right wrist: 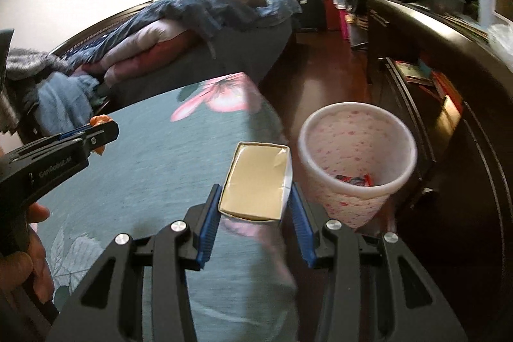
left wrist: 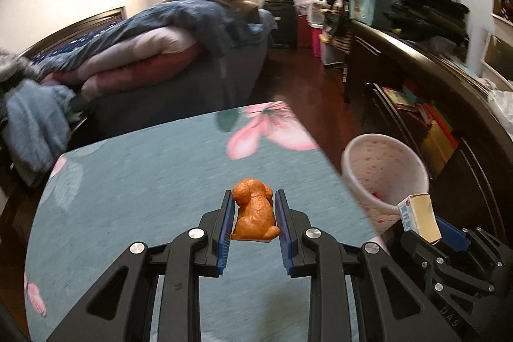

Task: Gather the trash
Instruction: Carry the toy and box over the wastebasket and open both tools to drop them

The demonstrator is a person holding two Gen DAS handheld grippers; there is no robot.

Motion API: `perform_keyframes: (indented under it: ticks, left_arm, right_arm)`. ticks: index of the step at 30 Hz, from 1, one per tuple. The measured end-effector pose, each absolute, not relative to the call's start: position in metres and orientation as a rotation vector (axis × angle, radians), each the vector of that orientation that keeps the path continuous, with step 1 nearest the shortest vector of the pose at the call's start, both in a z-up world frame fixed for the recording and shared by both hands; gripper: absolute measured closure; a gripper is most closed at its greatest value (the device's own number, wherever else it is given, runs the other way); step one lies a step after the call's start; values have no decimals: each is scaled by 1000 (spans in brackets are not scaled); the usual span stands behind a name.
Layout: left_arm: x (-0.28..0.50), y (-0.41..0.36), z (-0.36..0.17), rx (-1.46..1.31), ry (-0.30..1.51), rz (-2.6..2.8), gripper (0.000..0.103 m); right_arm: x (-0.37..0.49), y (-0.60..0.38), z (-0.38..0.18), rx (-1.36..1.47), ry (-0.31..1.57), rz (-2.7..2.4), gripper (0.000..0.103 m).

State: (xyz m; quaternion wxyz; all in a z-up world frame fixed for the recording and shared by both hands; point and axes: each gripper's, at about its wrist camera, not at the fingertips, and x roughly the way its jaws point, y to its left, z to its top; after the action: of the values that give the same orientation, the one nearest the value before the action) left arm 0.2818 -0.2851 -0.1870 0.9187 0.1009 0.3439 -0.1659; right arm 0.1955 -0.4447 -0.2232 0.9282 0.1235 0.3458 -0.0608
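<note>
Left wrist: left claw (left wrist: 253, 213) clamps orange dog figurine (left wrist: 255, 215); right claw (right wrist: 255, 197) clamps carton (right wrist: 256, 181).

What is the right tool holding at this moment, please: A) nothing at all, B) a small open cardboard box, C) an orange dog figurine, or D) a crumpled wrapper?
B: the right tool is shut on the small open cardboard box, near the white bin; the orange dog figurine sits in the left tool.

Printed in pale letters along the side of the black plastic left gripper (right wrist: 102, 130): "GenRobot.ai". Embossed "DAS" on the black body of the right gripper (left wrist: 449, 233). Blue characters on the small white cardboard box (left wrist: 418, 217), too blurred to read.
</note>
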Motion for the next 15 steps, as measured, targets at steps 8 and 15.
perform_keyframes:
  ticks: [8,15]
  left_arm:
    - [288,-350,-190,248,691,-446,77]
    - [311,-400,-193,213,713,-539,77]
  right_arm:
    - [185,-508,-228,301,678,-243,60]
    - [189,-561,-236,341,655,-341,60]
